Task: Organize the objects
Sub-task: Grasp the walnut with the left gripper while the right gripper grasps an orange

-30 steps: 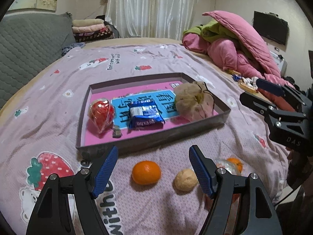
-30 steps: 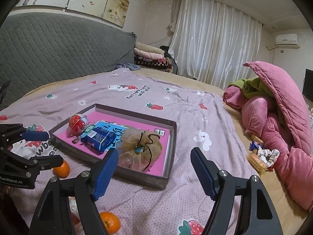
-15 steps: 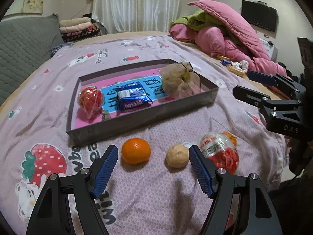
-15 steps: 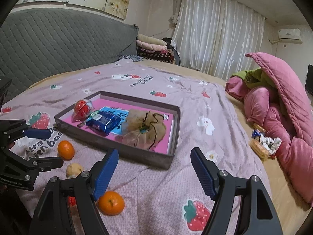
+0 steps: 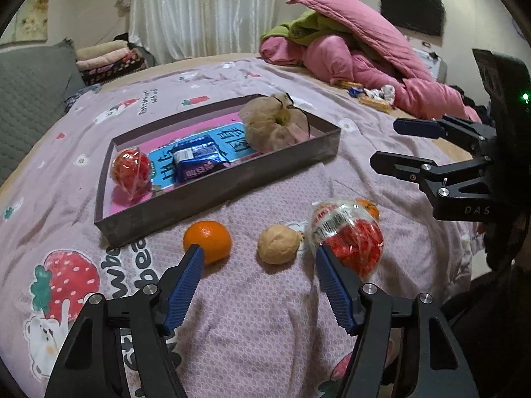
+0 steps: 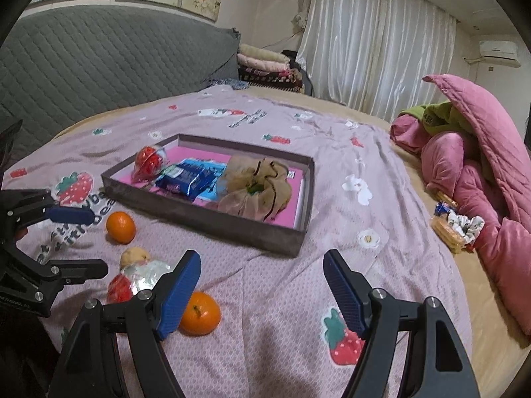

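Note:
A grey tray (image 5: 212, 195) (image 6: 212, 219) with a pink floor lies on the bed. It holds a red wrapped candy ball (image 5: 131, 169), a blue snack packet (image 5: 199, 162) and a beige mesh pouch (image 5: 272, 126). In front of it lie an orange (image 5: 207, 242) (image 6: 121, 227), a tan round nut (image 5: 278, 243) (image 6: 134, 255), a second red wrapped ball (image 5: 351, 235) (image 6: 132, 282) and another orange (image 6: 199, 313). My left gripper (image 5: 257, 258) is open and empty, just short of the nut. My right gripper (image 6: 262, 265) is open and empty, over bare bedspread.
A pink quilt heap (image 5: 358, 59) (image 6: 481, 172) lies at the bed's far right, with snack packets (image 6: 454, 225) beside it. Folded blankets (image 6: 265, 66) and a grey headboard (image 6: 99, 66) stand behind. The bed edge lies close behind the loose items.
Both grippers have drawn back and lifted from the tray. The loose oranges, nut and red ball have come fully into view. Both stay open.

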`<act>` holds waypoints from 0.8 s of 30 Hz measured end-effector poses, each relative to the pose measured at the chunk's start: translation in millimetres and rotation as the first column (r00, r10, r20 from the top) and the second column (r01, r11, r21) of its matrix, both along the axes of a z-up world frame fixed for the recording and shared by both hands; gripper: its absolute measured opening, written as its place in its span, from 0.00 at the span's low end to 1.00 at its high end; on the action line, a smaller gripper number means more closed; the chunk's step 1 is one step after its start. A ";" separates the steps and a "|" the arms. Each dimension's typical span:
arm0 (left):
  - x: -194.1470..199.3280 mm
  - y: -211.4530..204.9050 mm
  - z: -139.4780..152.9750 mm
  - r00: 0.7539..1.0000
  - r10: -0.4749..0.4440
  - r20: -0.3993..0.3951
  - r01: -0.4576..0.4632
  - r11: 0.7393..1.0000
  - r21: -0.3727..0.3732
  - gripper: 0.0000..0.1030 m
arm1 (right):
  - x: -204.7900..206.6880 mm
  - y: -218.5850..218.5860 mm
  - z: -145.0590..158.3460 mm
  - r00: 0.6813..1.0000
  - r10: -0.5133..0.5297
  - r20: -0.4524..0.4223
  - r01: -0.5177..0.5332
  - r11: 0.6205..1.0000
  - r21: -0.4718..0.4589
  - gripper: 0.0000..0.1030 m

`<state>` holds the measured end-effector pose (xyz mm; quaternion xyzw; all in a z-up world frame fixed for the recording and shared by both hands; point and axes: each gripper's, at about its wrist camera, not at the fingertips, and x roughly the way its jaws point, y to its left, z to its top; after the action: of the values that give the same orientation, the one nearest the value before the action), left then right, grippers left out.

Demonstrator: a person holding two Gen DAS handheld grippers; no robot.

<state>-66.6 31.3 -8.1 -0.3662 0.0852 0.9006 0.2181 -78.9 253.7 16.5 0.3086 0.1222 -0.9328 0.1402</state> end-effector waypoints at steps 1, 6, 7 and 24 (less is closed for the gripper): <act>0.8 1.2 -1.7 1.000 -0.008 0.003 0.008 1.000 -0.006 0.69 | 0.5 -0.9 -2.2 1.000 0.005 0.007 -0.006 1.000 0.006 0.74; 1.8 5.2 -7.2 0.999 -0.031 0.010 0.031 0.999 -0.029 0.64 | 6.6 -0.2 -11.8 0.998 0.037 0.046 -0.039 0.999 0.028 0.74; 1.9 6.0 -7.9 0.999 -0.032 0.012 0.032 0.999 -0.032 0.63 | 8.5 0.0 -14.4 0.998 0.043 0.054 -0.045 0.998 0.032 0.74; -4.7 17.4 -13.5 0.999 -0.028 0.015 0.029 0.998 -0.056 0.62 | 18.2 -2.9 -25.0 0.990 0.099 0.099 -0.107 0.992 0.070 0.74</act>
<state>-71.3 48.8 -21.6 -0.3773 0.1143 0.8920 0.2210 -60.7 250.8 -8.5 0.3513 0.1660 -0.9032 0.1823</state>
